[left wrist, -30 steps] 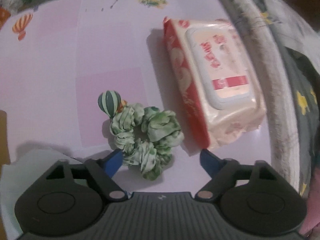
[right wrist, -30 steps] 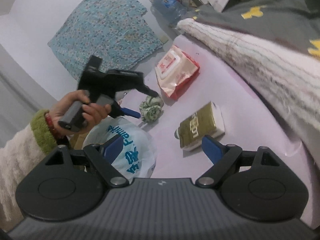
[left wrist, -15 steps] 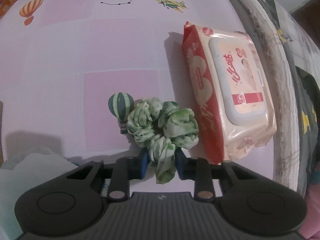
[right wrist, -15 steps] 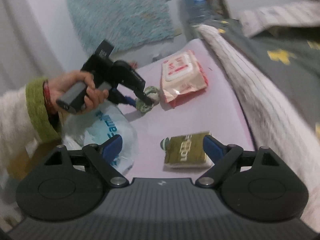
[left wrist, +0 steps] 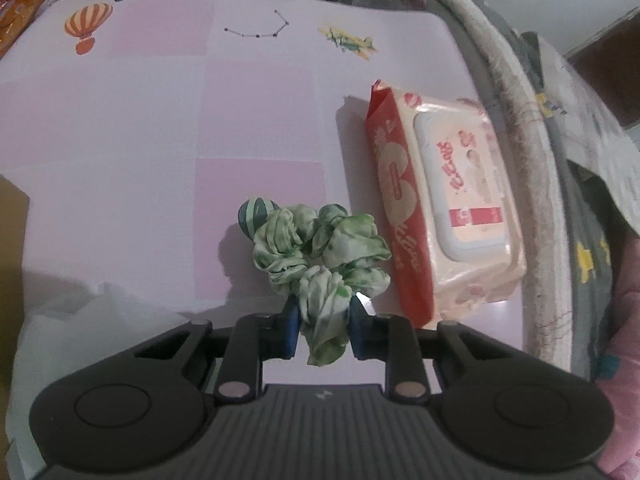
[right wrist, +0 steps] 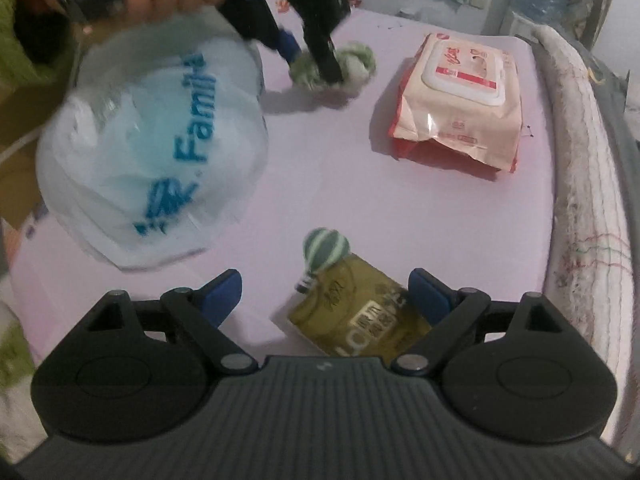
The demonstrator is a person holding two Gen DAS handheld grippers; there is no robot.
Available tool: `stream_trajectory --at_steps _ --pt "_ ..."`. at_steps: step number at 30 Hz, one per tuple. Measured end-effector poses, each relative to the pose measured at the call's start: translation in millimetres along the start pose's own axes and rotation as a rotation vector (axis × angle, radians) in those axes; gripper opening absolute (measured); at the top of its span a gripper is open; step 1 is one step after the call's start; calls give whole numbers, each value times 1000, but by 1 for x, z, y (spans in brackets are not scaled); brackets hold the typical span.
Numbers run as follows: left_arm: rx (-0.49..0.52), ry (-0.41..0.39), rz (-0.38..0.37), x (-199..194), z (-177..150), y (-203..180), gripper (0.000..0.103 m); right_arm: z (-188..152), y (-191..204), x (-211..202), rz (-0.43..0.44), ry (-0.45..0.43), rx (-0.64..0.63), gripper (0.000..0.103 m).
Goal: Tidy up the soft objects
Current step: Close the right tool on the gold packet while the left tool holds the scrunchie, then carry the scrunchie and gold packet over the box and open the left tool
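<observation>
Closest to the right gripper (right wrist: 322, 294), whose blue-tipped jaws stand wide apart with nothing between them, lies an olive-gold tissue pack (right wrist: 356, 312) just ahead and between the tips; its pale lettering is too blurred to read. A printed green striped balloon on the pink table mat (right wrist: 332, 184) peeks out at the pack's far edge. Ahead to the left sits a translucent plastic bag (right wrist: 152, 148) with blue print reading "Famil", the rest cut off by a fold. Ahead to the right is a red and cream wet wipes pack (right wrist: 460, 100) with a white flip lid; its red characters are not legible here.

Farther on, the left gripper (left wrist: 323, 330) is clamped on the near fold of the green and white scrunchie (left wrist: 320, 248), pads pressing it from both sides. The wipes pack lies just right of the scrunchie, nearly touching it
</observation>
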State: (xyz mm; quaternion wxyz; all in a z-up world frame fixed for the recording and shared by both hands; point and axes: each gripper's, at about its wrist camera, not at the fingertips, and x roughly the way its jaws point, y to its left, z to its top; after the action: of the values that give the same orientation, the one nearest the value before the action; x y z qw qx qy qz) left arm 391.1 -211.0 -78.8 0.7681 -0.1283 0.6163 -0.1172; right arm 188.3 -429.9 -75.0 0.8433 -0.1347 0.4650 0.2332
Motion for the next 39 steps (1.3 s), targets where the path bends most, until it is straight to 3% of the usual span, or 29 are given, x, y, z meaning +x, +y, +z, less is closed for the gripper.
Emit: stream_trajectory --at_steps 8,13,15,18,23,25,33,39 --pt "-12 -48 -86 -39 -12 1 25 -13 5 -7 -30 83 13 88" --pt "10 -61 -144 -65 -28 0 25 -14 12 -14 -90 87 29 68" --pt "23 -71 -162 -79 -37 0 25 -13 12 -14 -103 79 19 67" --pt "46 -97 -190 -102 -52 2 25 -10 12 -13 -123 51 -25 73" --pt "92 -151 -225 -148 -81 5 25 -14 -1 -1 -104 106 27 72" --pt "110 -177 -236 -167 -94 7 25 -20 2 -5 -109 89 36 59" --pt "149 -291 -268 -231 -145 26 25 -41 10 -26 -117 15 206 57" --pt "119 -366 -267 -264 -178 57 25 -58 14 -63 -68 -133 423 57"
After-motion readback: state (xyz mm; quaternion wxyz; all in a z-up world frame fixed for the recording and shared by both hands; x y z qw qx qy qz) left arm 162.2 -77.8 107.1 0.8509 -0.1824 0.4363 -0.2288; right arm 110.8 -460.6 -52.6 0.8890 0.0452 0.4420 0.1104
